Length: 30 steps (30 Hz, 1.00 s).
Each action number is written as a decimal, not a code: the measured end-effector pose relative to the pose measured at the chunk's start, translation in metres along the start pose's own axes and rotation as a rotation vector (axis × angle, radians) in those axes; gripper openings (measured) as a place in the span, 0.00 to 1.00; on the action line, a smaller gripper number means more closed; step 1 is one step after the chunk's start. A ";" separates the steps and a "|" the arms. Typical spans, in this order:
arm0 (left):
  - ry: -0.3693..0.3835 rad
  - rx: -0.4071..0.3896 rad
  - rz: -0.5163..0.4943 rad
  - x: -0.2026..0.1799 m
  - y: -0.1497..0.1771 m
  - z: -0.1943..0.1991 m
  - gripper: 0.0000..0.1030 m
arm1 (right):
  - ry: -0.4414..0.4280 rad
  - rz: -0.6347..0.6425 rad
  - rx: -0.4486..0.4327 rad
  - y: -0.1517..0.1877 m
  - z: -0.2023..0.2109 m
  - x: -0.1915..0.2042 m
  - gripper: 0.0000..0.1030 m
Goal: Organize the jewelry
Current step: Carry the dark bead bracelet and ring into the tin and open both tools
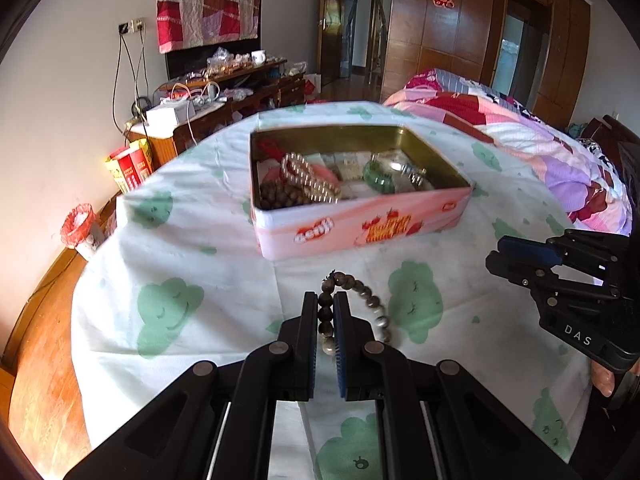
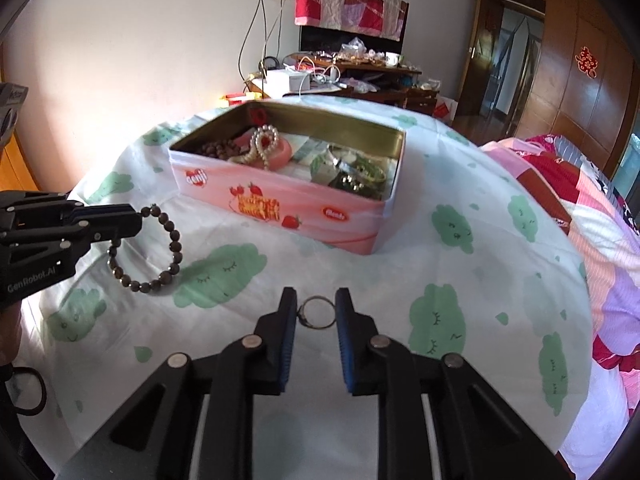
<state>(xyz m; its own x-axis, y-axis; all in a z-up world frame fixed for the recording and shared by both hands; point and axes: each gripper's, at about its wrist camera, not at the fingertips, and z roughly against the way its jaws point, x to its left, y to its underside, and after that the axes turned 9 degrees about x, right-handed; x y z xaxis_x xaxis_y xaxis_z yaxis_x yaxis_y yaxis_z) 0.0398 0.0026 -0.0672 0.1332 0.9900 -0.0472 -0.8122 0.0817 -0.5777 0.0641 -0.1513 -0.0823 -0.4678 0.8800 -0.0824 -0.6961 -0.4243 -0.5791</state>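
Left gripper (image 1: 326,304): clamped on dark bead bracelet (image 2: 160,248), which hangs from its tips; loop may swing or slip free.
Right gripper (image 2: 316,308): jaws slightly apart around thin ring (image 2: 317,312) on the cloth (image 2: 400,280); pads may skid off.
Tin (image 2: 280,208): beyond both tips, open, already crowded.

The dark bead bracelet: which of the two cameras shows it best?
The right wrist view. There the dark bead bracelet hangs as an almost full loop from the left gripper, seen side-on against the pale cloth. In the left wrist view the gripper's own fingers cover part of the bracelet, so only an arc of beads shows.
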 end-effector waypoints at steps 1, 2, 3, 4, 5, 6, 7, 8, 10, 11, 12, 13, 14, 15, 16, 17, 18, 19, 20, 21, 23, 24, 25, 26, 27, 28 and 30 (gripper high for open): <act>-0.001 -0.010 -0.001 -0.001 -0.002 0.004 0.06 | -0.002 0.000 -0.005 -0.001 0.002 0.000 0.21; -0.002 -0.020 -0.005 -0.001 -0.005 0.007 0.06 | -0.003 0.001 -0.013 -0.003 0.005 -0.001 0.21; -0.004 -0.029 -0.011 -0.002 -0.007 0.011 0.06 | -0.002 0.003 -0.018 -0.006 0.006 -0.001 0.21; -0.006 -0.036 -0.014 -0.002 -0.009 0.014 0.06 | 0.001 0.004 -0.027 -0.008 0.009 -0.001 0.21; -0.006 -0.044 -0.016 -0.002 -0.011 0.017 0.06 | 0.000 0.005 -0.034 -0.011 0.010 -0.001 0.21; -0.010 -0.053 -0.021 -0.003 -0.015 0.020 0.06 | -0.002 0.004 -0.041 -0.013 0.012 -0.001 0.21; -0.013 -0.061 -0.025 -0.003 -0.017 0.022 0.06 | -0.005 0.002 -0.049 -0.016 0.014 -0.001 0.21; -0.017 -0.071 -0.031 -0.004 -0.021 0.026 0.06 | -0.008 0.001 -0.053 -0.017 0.017 0.000 0.21; -0.024 -0.086 -0.036 -0.003 -0.027 0.030 0.06 | -0.012 0.001 -0.068 -0.022 0.020 0.000 0.21; -0.026 -0.094 -0.039 -0.003 -0.029 0.033 0.06 | -0.012 0.002 -0.074 -0.024 0.021 -0.001 0.21; -0.029 -0.101 -0.043 -0.004 -0.031 0.036 0.06 | -0.011 0.002 -0.080 -0.026 0.022 -0.001 0.21; -0.032 -0.111 -0.050 -0.005 -0.035 0.039 0.06 | -0.013 0.003 -0.086 -0.029 0.024 -0.001 0.21; -0.034 -0.118 -0.056 -0.005 -0.039 0.042 0.06 | -0.015 0.003 -0.094 -0.032 0.025 -0.002 0.21; -0.034 -0.123 -0.060 -0.005 -0.041 0.044 0.06 | -0.016 0.002 -0.099 -0.035 0.026 -0.002 0.21; -0.032 -0.128 -0.064 -0.006 -0.045 0.046 0.06 | -0.017 0.002 -0.104 -0.037 0.027 -0.002 0.21; -0.030 -0.133 -0.067 -0.006 -0.048 0.049 0.06 | -0.018 0.004 -0.112 -0.040 0.028 -0.003 0.21; -0.033 -0.140 -0.073 -0.007 -0.052 0.050 0.06 | -0.018 0.005 -0.118 -0.042 0.029 -0.003 0.21; -0.039 -0.148 -0.079 -0.009 -0.056 0.052 0.06 | -0.019 0.007 -0.125 -0.045 0.030 -0.003 0.21; -0.042 -0.155 -0.084 -0.009 -0.060 0.053 0.06 | -0.019 0.010 -0.131 -0.050 0.030 -0.004 0.21; -0.045 -0.158 -0.087 -0.010 -0.062 0.054 0.06 | -0.019 0.011 -0.133 -0.052 0.030 -0.005 0.21; -0.056 -0.168 -0.094 -0.010 -0.069 0.055 0.06 | -0.019 0.013 -0.139 -0.056 0.031 -0.006 0.21; -0.057 -0.169 -0.095 -0.009 -0.071 0.055 0.06 | -0.017 0.014 -0.143 -0.059 0.030 -0.007 0.21; -0.061 -0.170 -0.097 -0.009 -0.073 0.054 0.06 | -0.017 0.015 -0.144 -0.061 0.031 -0.008 0.21; -0.064 -0.172 -0.098 -0.009 -0.075 0.054 0.06 | -0.016 0.016 -0.147 -0.064 0.030 -0.009 0.21; -0.069 -0.174 -0.099 -0.009 -0.077 0.053 0.06 | -0.015 0.016 -0.150 -0.065 0.031 -0.009 0.21; -0.073 -0.174 -0.100 -0.009 -0.079 0.052 0.06 | -0.015 0.015 -0.153 -0.066 0.031 -0.010 0.21; -0.076 -0.174 -0.100 -0.009 -0.082 0.050 0.06 | -0.018 0.010 -0.157 -0.069 0.029 -0.012 0.21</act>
<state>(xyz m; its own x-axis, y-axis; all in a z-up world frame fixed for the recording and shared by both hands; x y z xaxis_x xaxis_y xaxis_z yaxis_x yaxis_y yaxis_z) 0.0768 -0.0075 0.0219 0.1595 0.9844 0.0749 -0.6855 0.1650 -0.7091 0.1019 -0.1385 -0.0177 -0.4848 0.8714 -0.0754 -0.5983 -0.3932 -0.6982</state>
